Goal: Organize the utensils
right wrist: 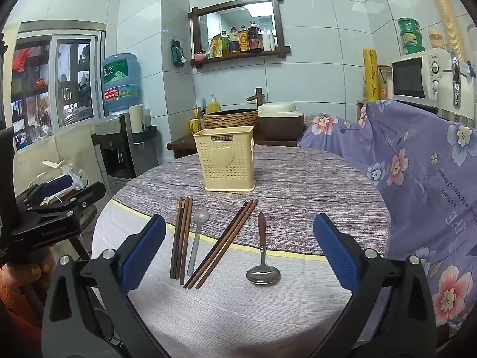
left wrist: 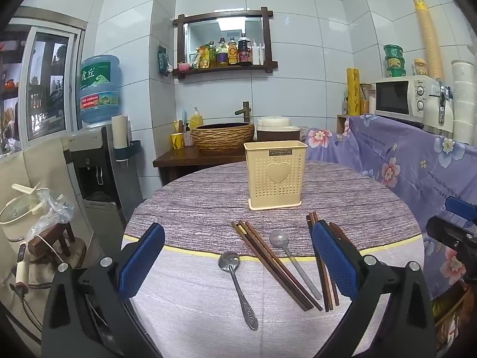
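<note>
Chopsticks [right wrist: 222, 243], loose bundle ahead between wide-open, empty jaws of right gripper [right wrist: 238, 250]: pinch mid-length, tips aligned, for holder [right wrist: 228, 161] beyond; left gripper [left wrist: 238, 256] likewise open.

The holder [right wrist: 228, 159] stands upright on the tabletop [right wrist: 313, 185], toward its far side. Before it the utensils lie in a row. From left to right in the right wrist view: a chopstick bundle [right wrist: 180, 238], a ladle [right wrist: 197, 238] just beside it, a second chopstick bundle [right wrist: 222, 243] lying slanted, and a spoon [right wrist: 263, 264] apart on the right. One more spoon [left wrist: 237, 286] lies left of all in the left wrist view.
</note>
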